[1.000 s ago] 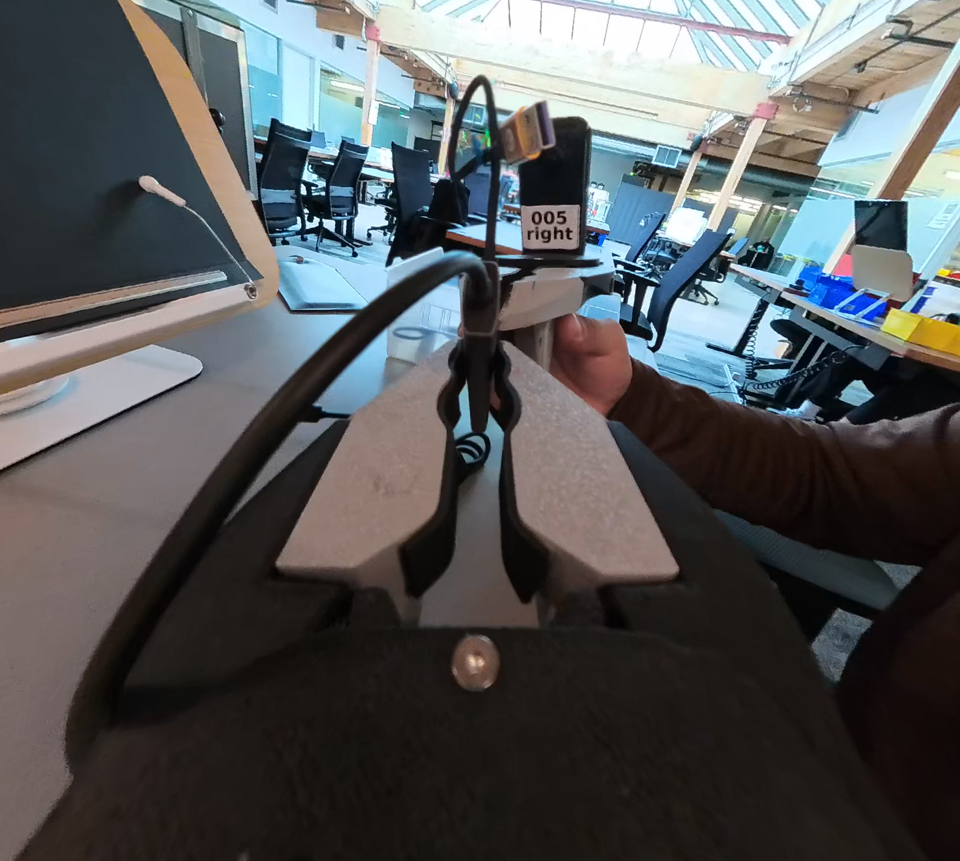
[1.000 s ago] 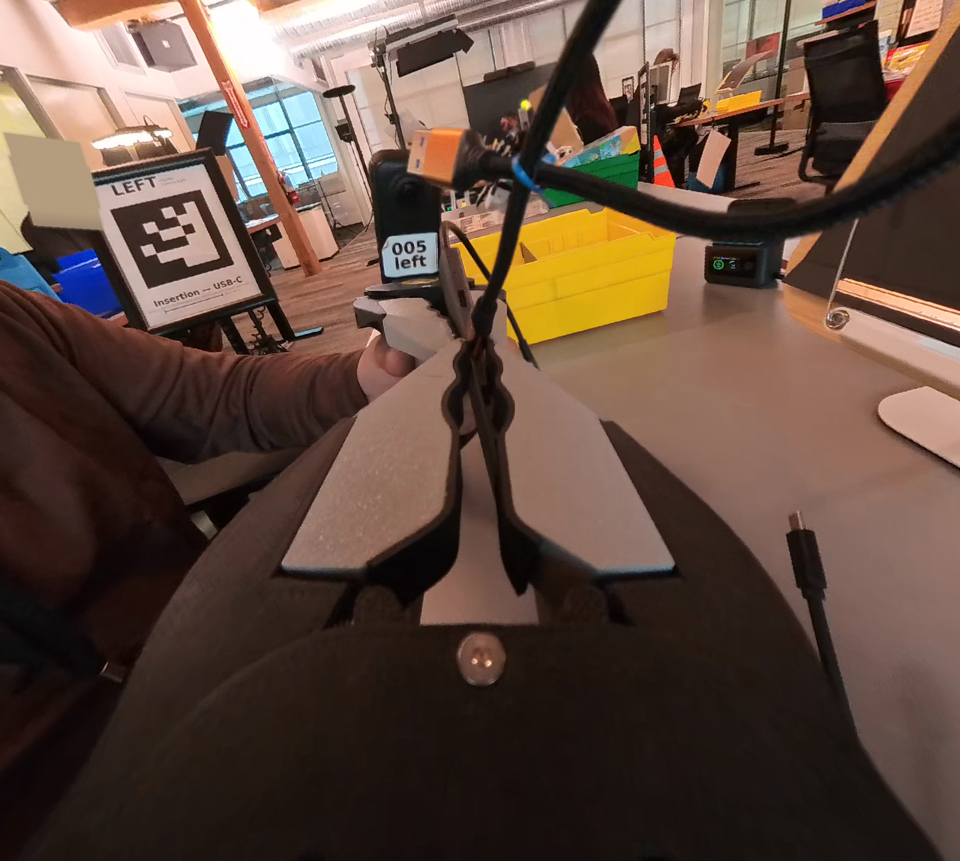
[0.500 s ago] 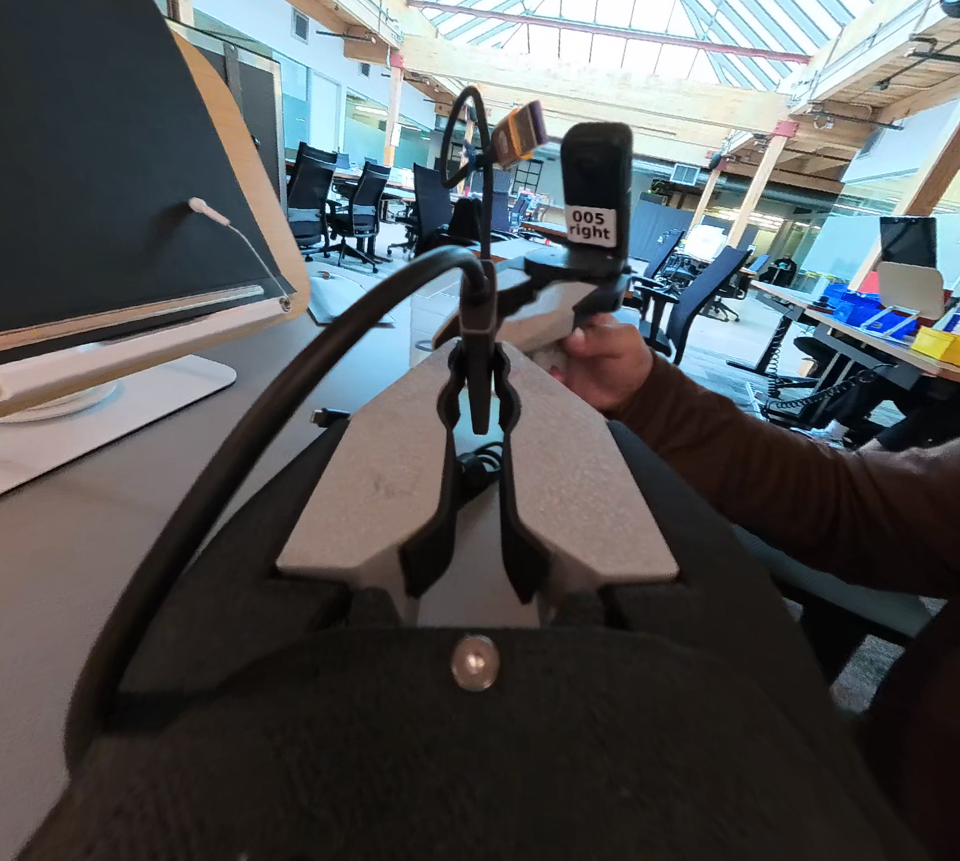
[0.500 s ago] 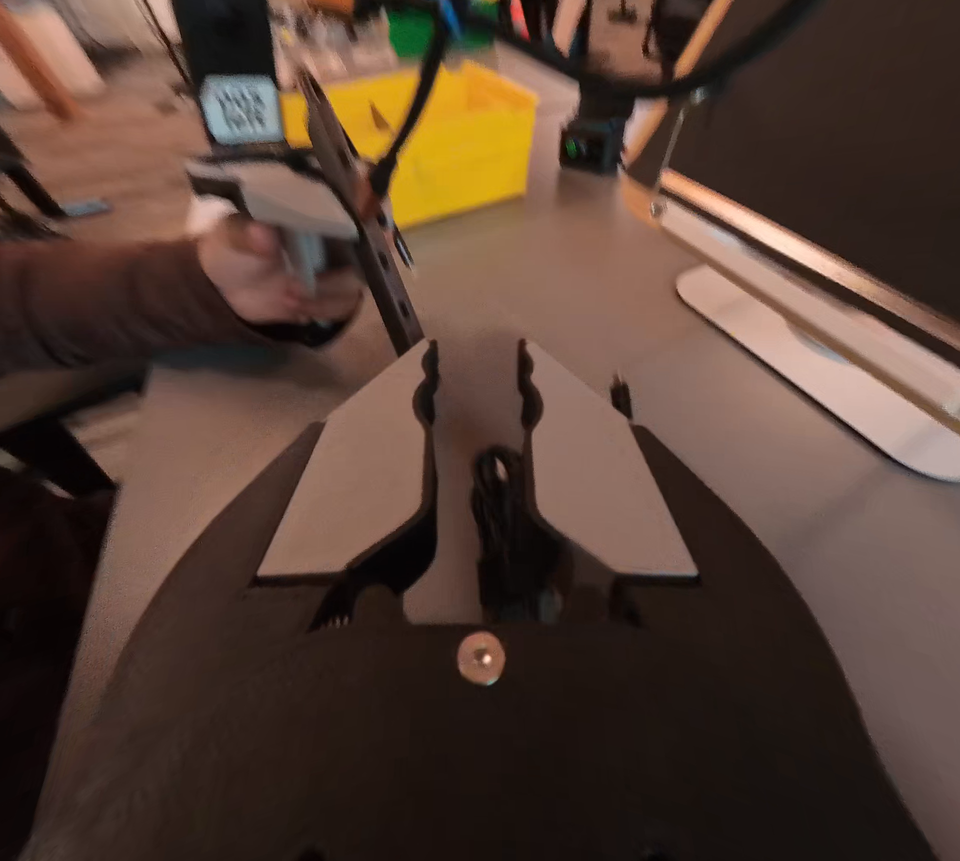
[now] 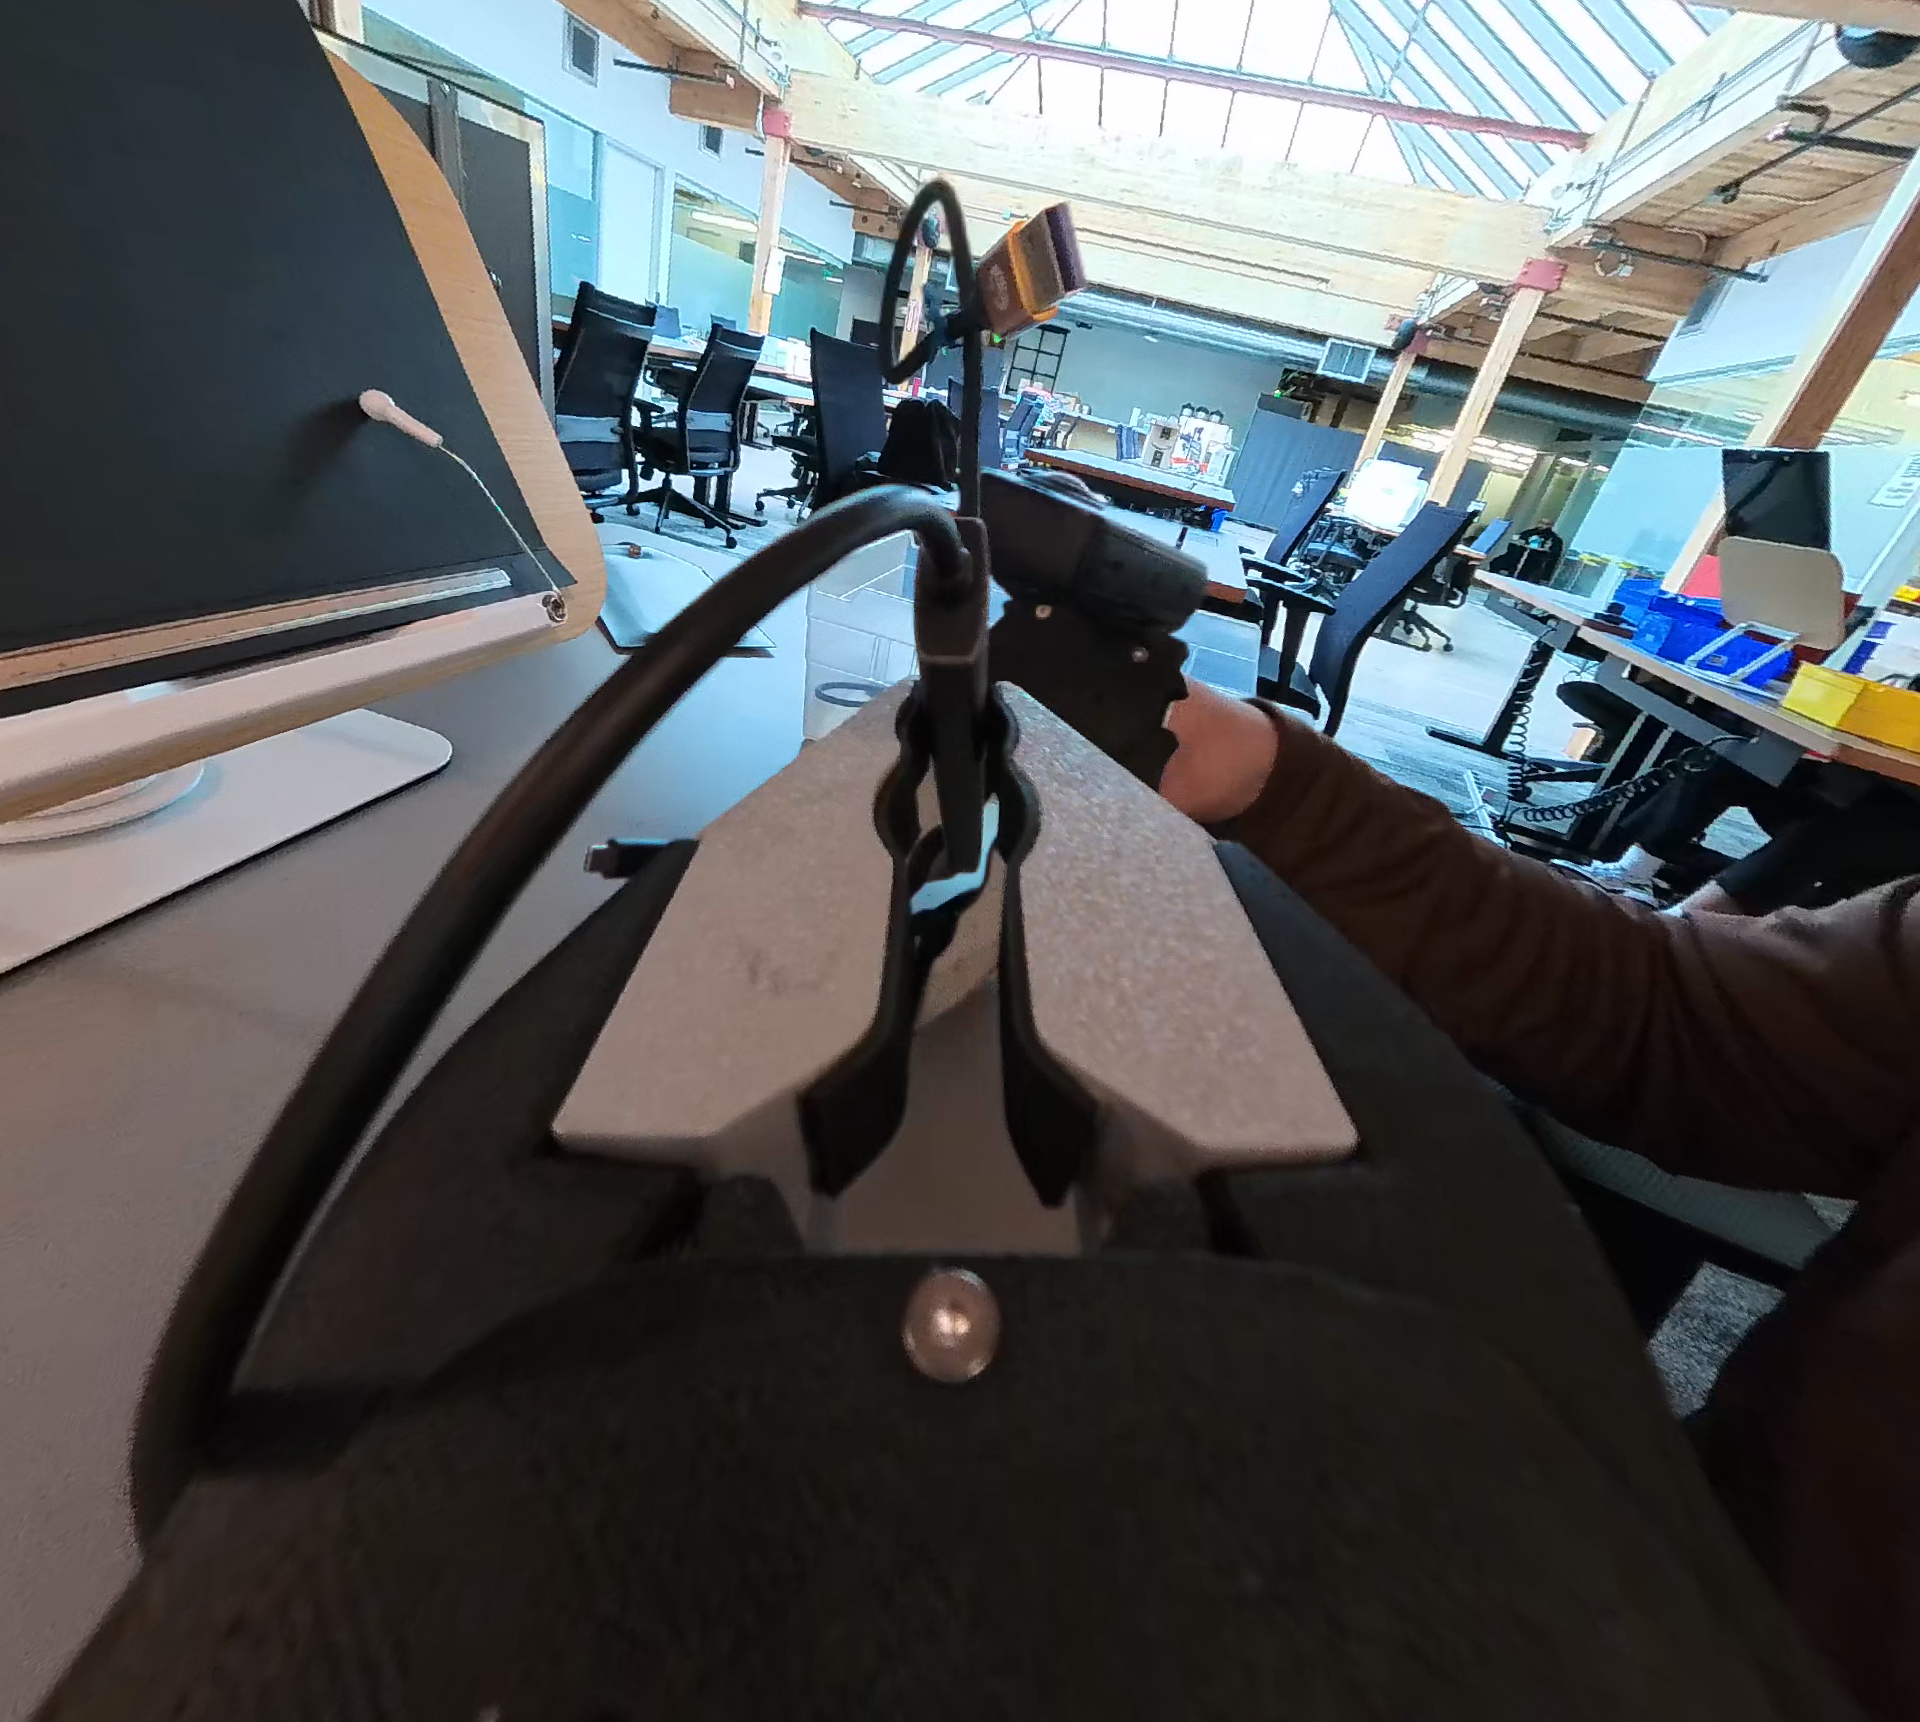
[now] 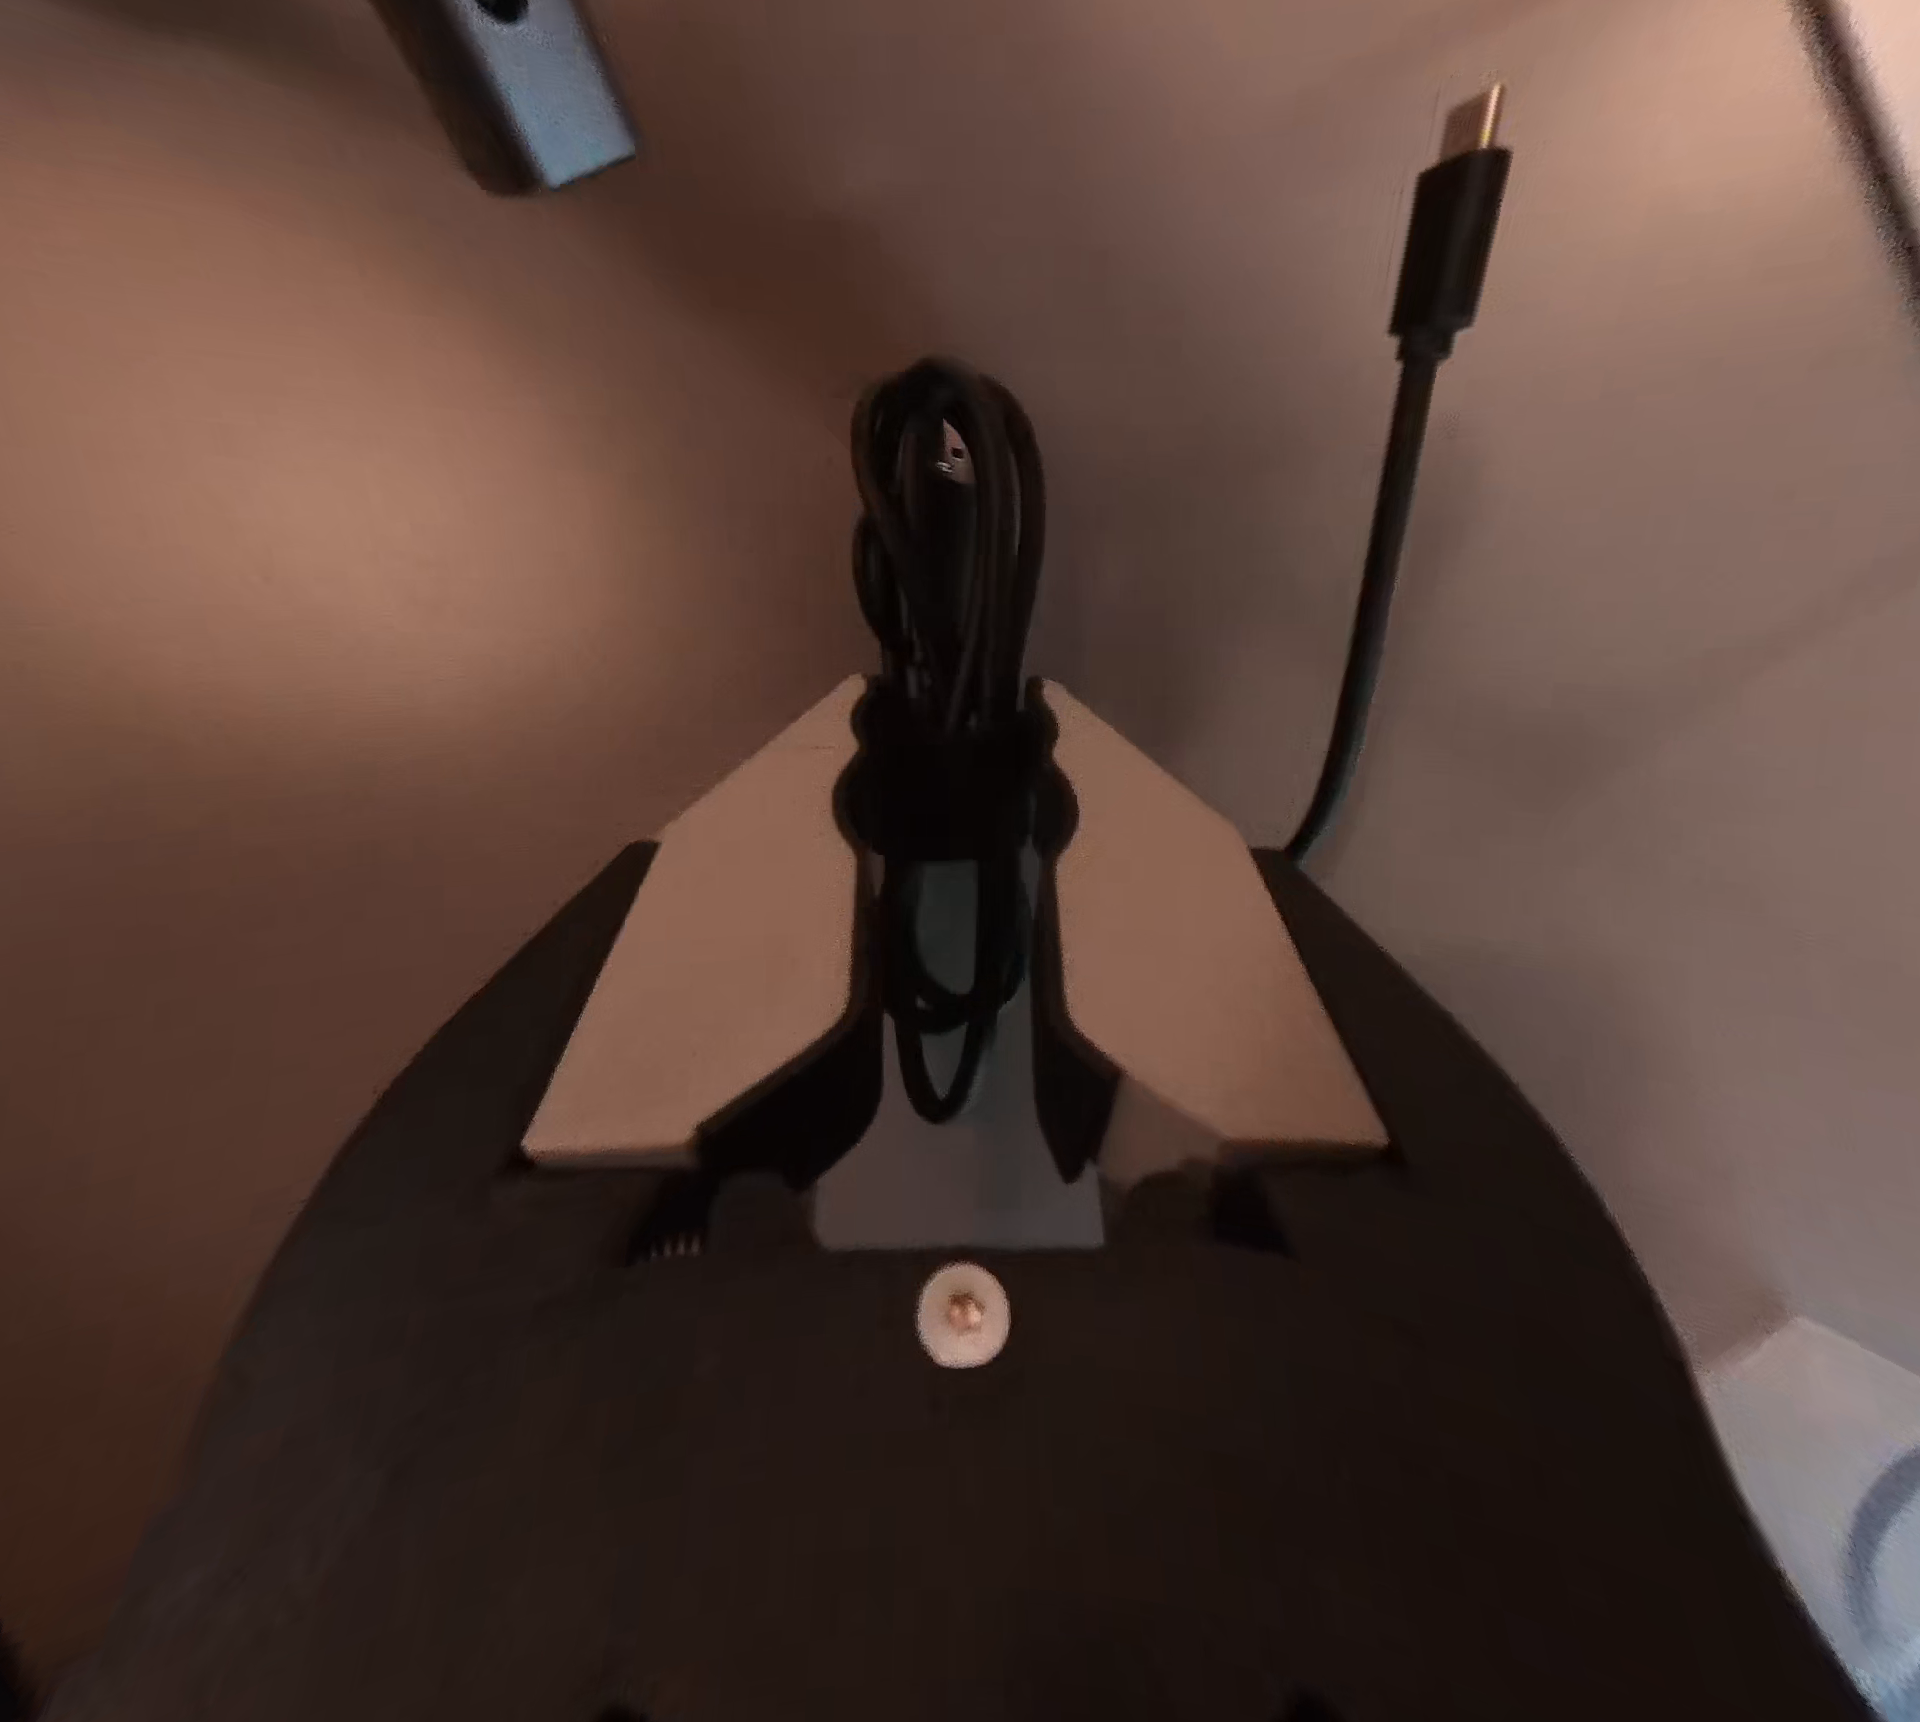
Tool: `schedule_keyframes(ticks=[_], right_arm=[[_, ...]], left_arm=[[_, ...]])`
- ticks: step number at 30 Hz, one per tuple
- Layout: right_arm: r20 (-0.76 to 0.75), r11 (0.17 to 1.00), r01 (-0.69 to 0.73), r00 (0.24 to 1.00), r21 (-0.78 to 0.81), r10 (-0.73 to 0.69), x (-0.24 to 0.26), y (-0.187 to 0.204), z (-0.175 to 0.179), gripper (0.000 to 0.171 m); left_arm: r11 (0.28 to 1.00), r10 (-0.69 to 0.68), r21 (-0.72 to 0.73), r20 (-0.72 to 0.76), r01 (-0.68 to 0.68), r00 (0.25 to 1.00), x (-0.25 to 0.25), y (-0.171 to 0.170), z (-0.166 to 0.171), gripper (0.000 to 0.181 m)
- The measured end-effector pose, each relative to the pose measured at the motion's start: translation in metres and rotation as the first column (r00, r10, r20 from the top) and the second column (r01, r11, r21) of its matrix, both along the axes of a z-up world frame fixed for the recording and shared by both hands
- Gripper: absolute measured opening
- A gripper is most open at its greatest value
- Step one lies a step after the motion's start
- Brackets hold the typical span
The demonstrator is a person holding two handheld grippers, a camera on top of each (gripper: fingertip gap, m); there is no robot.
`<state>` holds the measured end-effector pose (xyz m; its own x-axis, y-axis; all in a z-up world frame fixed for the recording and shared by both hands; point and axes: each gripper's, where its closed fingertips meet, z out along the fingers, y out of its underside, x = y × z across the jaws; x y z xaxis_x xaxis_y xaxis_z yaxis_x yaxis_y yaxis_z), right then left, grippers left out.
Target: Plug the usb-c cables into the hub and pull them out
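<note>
My left gripper (image 5: 958,727) is shut on the thin dark hub (image 5: 961,696), which I see edge-on and upright above the desk. The hub's thick black cable (image 5: 499,851) arcs away to the left. A thin cable rises from the hub to an orange plug (image 5: 1029,270). My right gripper (image 6: 951,706) points down at the desk, and its pads press on a tied bundle of black cable (image 6: 945,529). The hub's grey end (image 6: 499,10) hangs at the upper left of the right wrist view. A loose USB-C plug (image 6: 1455,218) lies on the desk to the right, and also shows in the left wrist view (image 5: 623,857).
A monitor (image 5: 208,322) on a white stand (image 5: 260,789) is at the left. The stand's foot shows at the right edge of the right wrist view (image 6: 1849,1464). A person's hand and brown sleeve (image 5: 1507,945) hold the right gripper's body (image 5: 1081,612). The desk is grey (image 5: 156,1101). Across from one pair of fingers to the other is roughly 15 cm.
My right gripper let go of the thin cable by the hub, opened, and tipped down to the desk. It is now closed around the cable bundle. The left gripper kept hold of the hub.
</note>
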<state>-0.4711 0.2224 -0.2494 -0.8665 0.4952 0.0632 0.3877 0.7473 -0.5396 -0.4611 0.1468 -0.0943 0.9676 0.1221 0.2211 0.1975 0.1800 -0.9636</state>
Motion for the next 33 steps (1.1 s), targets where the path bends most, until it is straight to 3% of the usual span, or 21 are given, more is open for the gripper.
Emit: schedule_keyframes(ticks=[3, 7, 11, 14, 19, 23, 24, 26, 28, 30, 33], right_arm=[[-0.179, 0.998, 0.061, 0.982, -0.010, -0.062, -0.012, 0.003, 0.031, 0.020], [-0.384, 0.974, 0.137, 0.902, -0.181, -0.199, 0.007, 0.015, 0.114, 0.019], [-0.558, 0.945, 0.263, 0.763, -0.194, -0.326, 0.045, 0.072, 0.192, 0.020], [-0.620, 0.888, 0.435, 0.658, -0.149, -0.427, 0.071, 0.139, 0.219, 0.020], [-0.561, 0.758, 0.651, 0.617, -0.028, -0.551, 0.105, 0.233, 0.185, 0.023], [-0.314, 0.729, 0.677, 0.717, 0.100, -0.623, 0.114, 0.260, 0.099, 0.026], [-0.273, 0.690, 0.704, 0.706, 0.168, -0.654, 0.117, 0.272, 0.082, 0.024], [-0.343, 0.614, 0.759, 0.648, 0.217, -0.680, 0.116, 0.290, 0.086, 0.020], [-0.426, 0.652, 0.756, 0.609, 0.057, -0.669, 0.102, 0.273, 0.122, 0.014], [-0.455, 0.734, 0.658, 0.610, -0.165, -0.649, 0.086, 0.232, 0.165, 0.030], [-0.434, 0.836, 0.313, 0.742, -0.451, -0.512, 0.075, 0.134, 0.209, 0.034]], left_arm=[[1.000, 0.023, -0.008, -0.010, -0.023, 1.000, -0.004, -0.002, -0.001, 0.008], [0.999, 0.038, 0.020, 0.005, -0.038, 0.999, -0.008, -0.008, 0.004, 0.007], [0.998, 0.027, 0.048, 0.023, -0.028, 0.999, -0.007, -0.010, 0.009, 0.007], [0.999, 0.018, 0.044, 0.014, -0.018, 1.000, -0.003, -0.009, 0.010, 0.007], [1.000, -0.001, 0.028, -0.007, 0.001, 1.000, 0.004, -0.005, 0.009, 0.007], [1.000, -0.003, 0.010, -0.011, 0.003, 1.000, 0.004, -0.003, 0.005, 0.007], [1.000, -0.004, 0.005, -0.009, 0.004, 1.000, 0.004, -0.002, 0.004, 0.007], [1.000, 0.001, -0.008, -0.008, -0.001, 1.000, 0.002, -0.002, 0.000, 0.007], [1.000, 0.009, -0.017, -0.004, -0.009, 1.000, -0.001, -0.002, -0.003, 0.007], [1.000, 0.007, -0.014, 0.009, -0.007, 1.000, -0.002, -0.002, -0.004, 0.007], [1.000, -0.019, 0.003, 0.032, 0.019, 0.999, -0.001, 0.000, -0.003, 0.007]])
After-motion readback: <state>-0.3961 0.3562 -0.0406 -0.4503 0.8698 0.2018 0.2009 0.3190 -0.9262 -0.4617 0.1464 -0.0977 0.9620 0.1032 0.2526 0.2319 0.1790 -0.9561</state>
